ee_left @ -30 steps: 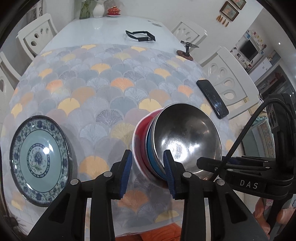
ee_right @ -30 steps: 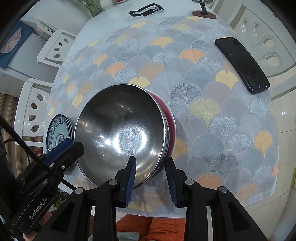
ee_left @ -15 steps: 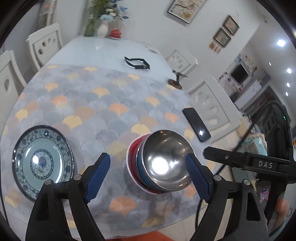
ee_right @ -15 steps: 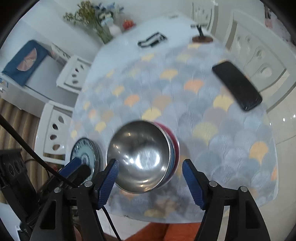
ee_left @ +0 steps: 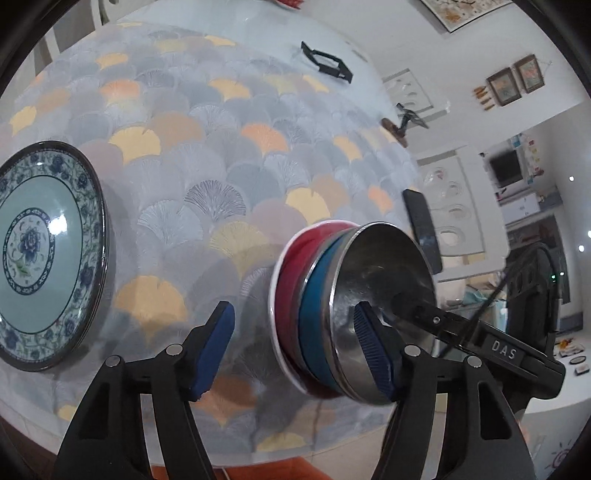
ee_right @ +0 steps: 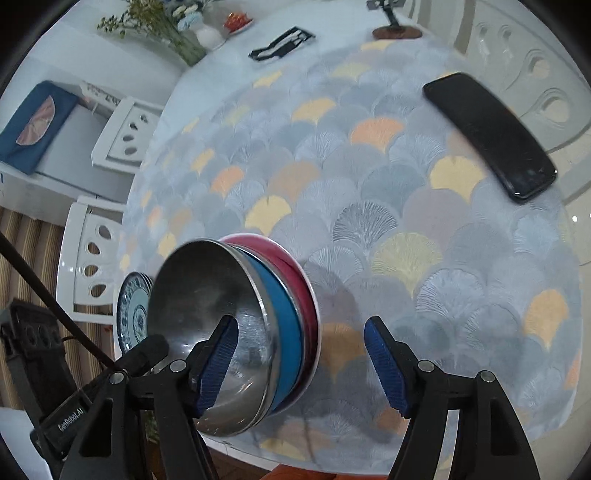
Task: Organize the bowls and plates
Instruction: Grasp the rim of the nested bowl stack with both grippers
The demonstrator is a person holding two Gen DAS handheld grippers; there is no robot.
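A stack of three nested bowls stands near the table's front edge: a steel bowl [ee_left: 384, 280] on top, a blue bowl [ee_left: 314, 302] in the middle, a red bowl [ee_left: 291, 273] at the bottom. The stack also shows in the right wrist view [ee_right: 207, 302]. A blue-patterned plate [ee_left: 40, 251] lies at the left; its edge shows in the right wrist view [ee_right: 131, 314]. My left gripper [ee_left: 295, 347] is open, its jaws astride the stack's near rim. My right gripper [ee_right: 303, 365] is open, astride the stack's other side. Neither holds anything.
A black phone [ee_right: 487, 133] lies on the patterned tablecloth [ee_right: 369, 184] at the right. A black folded stand [ee_left: 327, 66] and a small wooden-based holder [ee_left: 399, 127] sit farther back. White chairs [ee_right: 92, 258] ring the table. A vase of flowers [ee_right: 177, 26] stands at the far end.
Both grippers were shut on the bowl stack's rims a second ago, then opened wide and let go. They have since dropped lower, jaws now astride the stack.
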